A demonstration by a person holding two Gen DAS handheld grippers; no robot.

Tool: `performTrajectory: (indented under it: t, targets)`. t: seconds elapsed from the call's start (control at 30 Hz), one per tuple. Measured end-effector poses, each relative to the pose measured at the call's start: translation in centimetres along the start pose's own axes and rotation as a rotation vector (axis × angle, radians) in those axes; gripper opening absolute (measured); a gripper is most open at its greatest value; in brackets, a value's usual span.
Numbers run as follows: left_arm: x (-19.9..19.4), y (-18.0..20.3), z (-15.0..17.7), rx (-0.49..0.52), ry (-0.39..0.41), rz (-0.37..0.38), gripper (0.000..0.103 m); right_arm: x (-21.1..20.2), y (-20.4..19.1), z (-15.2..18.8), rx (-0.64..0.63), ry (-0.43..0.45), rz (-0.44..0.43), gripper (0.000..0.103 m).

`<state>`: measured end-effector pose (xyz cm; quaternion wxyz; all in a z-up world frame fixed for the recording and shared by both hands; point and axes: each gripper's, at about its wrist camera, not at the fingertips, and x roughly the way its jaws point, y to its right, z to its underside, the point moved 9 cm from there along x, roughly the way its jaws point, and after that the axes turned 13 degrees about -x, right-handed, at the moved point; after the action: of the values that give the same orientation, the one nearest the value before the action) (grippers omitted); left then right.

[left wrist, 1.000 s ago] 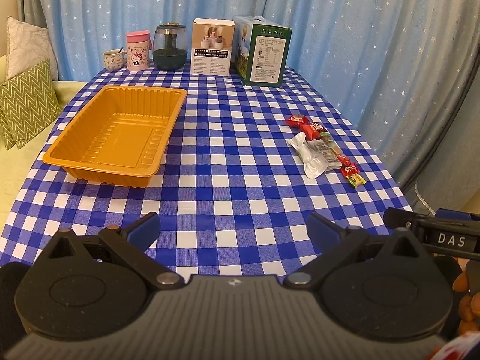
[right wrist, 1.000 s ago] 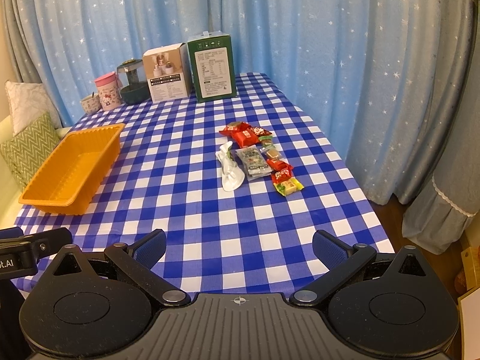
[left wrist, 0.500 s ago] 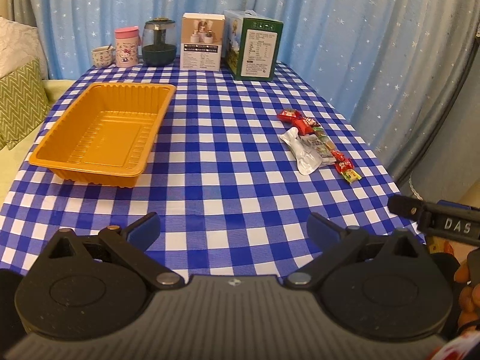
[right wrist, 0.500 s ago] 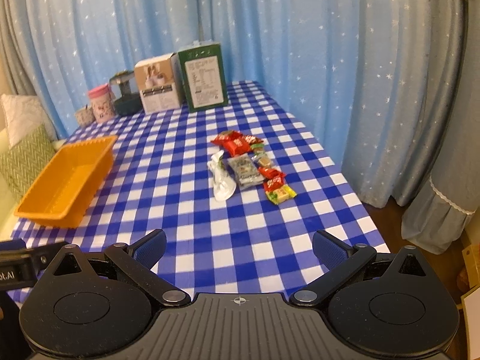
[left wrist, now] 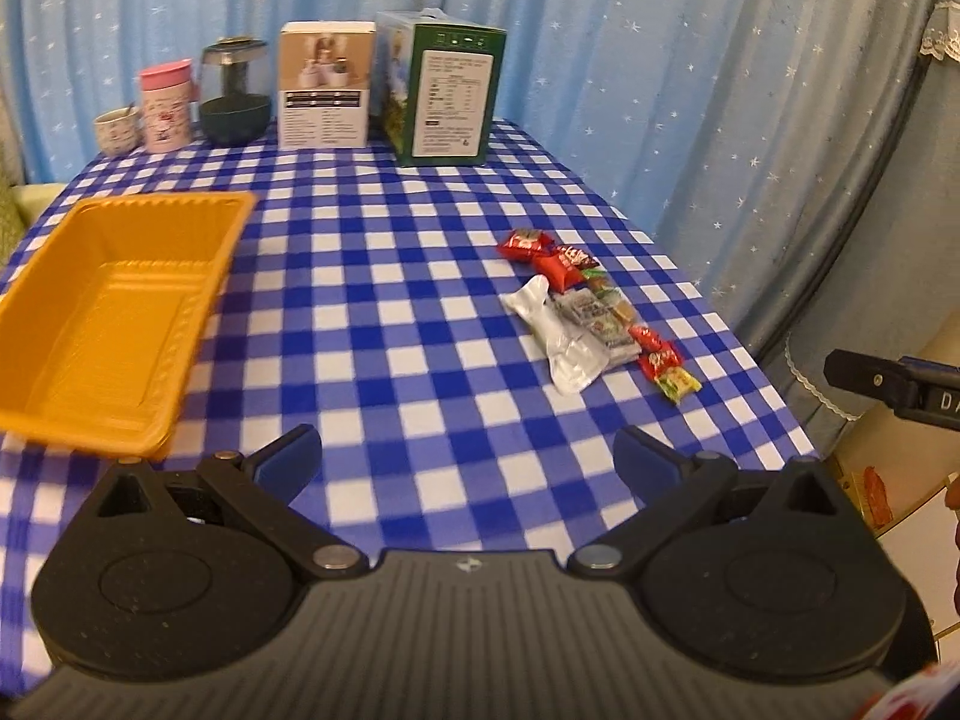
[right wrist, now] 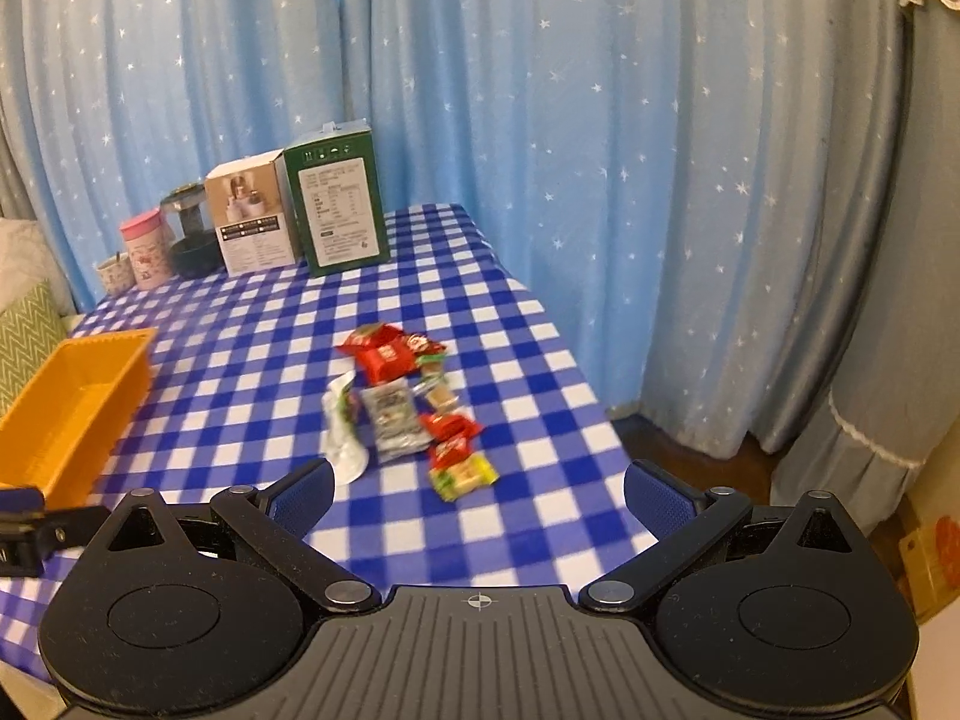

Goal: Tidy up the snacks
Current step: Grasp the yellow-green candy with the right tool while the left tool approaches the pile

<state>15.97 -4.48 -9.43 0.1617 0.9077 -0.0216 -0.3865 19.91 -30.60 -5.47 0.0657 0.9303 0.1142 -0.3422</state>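
A pile of small snack packets lies on the right side of the blue checked table: red wrappers, a silver pouch, a grey packet and a yellow-green one. An empty orange tray sits on the left side. My left gripper is open above the near table edge, nothing between its fingers. My right gripper is open too, hovering just short of the snack pile. A part of the right gripper shows at the far right of the left wrist view.
At the table's back stand a green carton, a white box, a dark glass jar, a pink tumbler and a small cup. Blue starred curtains hang behind. A green cushion lies at left.
Both grippers have moved forward over the table and tilted upward; the snack pile now sits nearer the right gripper's fingers. Both stay open. Nothing on the table has moved.
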Motion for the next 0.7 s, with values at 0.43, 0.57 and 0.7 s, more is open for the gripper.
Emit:
performTrajectory:
  t: [0.43, 0.57, 0.7]
  targets:
    - [9.9, 0.6, -2.2, 0.029, -0.018, -0.004, 0.098, 10.4, 0.7, 2.3, -0.118, -0.038, -0.113, 0.082]
    - [11.8, 1.0, -2.4, 0.030, -0.031, 0.016, 0.098, 13.3, -0.4, 3.4, -0.174, -0.046, -0.148, 0.078]
    - [13.3, 1.5, -2.6, 0.033, -0.043, 0.030, 0.097, 15.3, -1.2, 4.3, -0.219, -0.057, -0.175, 0.064]
